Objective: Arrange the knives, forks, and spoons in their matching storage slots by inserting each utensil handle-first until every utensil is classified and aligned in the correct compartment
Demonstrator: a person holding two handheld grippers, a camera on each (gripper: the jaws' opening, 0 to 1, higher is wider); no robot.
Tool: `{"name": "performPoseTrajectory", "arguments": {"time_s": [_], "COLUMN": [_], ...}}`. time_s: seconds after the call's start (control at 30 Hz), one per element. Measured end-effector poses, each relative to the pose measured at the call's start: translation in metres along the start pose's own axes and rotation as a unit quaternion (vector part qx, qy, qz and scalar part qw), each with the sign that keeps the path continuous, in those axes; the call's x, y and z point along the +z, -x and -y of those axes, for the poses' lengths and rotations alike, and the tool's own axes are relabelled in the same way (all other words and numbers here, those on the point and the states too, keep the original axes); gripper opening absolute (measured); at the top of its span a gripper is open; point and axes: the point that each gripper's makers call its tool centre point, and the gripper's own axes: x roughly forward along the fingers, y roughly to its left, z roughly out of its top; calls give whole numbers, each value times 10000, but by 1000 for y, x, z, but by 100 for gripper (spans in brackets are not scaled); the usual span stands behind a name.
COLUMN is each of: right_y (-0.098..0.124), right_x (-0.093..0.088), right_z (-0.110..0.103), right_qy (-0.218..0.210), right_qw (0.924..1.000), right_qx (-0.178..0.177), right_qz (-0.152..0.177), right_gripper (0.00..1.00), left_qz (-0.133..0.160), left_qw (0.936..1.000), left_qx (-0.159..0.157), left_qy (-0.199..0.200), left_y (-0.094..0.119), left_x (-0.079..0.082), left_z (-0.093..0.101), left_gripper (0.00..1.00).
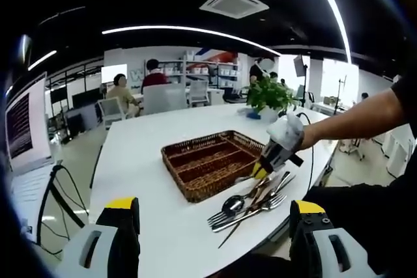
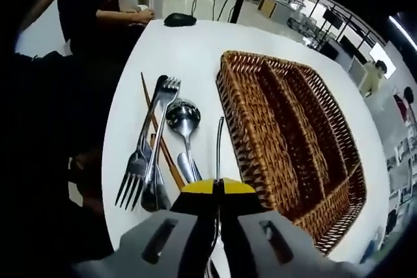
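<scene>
Right gripper view: right gripper [image 2: 218, 185] clenched on a thin metal utensil [image 2: 219, 144] (type indiscernible), low centre of frame, just beside the wicker tray [image 2: 306, 161] at right. Loose forks [image 2: 151, 138] and a spoon [image 2: 184, 122] lie left of it on the white desk [image 2: 189, 50]. Left gripper view: left gripper [image 1: 215, 216] released, jaws wide apart at the bottom.

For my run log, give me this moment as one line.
right gripper: shut on utensil | left gripper: open, idle | wicker tray: empty | cutlery pile: beside tray
</scene>
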Motion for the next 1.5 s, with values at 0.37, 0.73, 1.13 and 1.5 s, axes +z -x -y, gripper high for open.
{"name": "performPoseTrajectory", "arguments": {"time_s": [0.37, 0.73, 1.13, 1.5], "right_y": [37, 75, 101, 108], "right_x": [29, 48, 57, 65], "right_z": [-4, 10, 30, 32], "right_qy": [845, 1041, 1129, 1298], "right_qw": [9964, 9943, 9922, 9900], "right_qx": [35, -242, -528, -547], "right_qz": [-43, 0, -42, -115], "right_gripper": [0, 0, 0, 0], "left_qz": [97, 121, 165, 246], "left_qw": [9999, 9999, 9997, 9992], "left_qx": [-25, -93, -136, -229], "left_qy": [27, -13, -86, -220], "left_y": [-2, -8, -11, -27], "left_x": [5, 7, 12, 31], "left_z": [6, 15, 16, 15], "left_gripper": [100, 100, 100, 100]}}
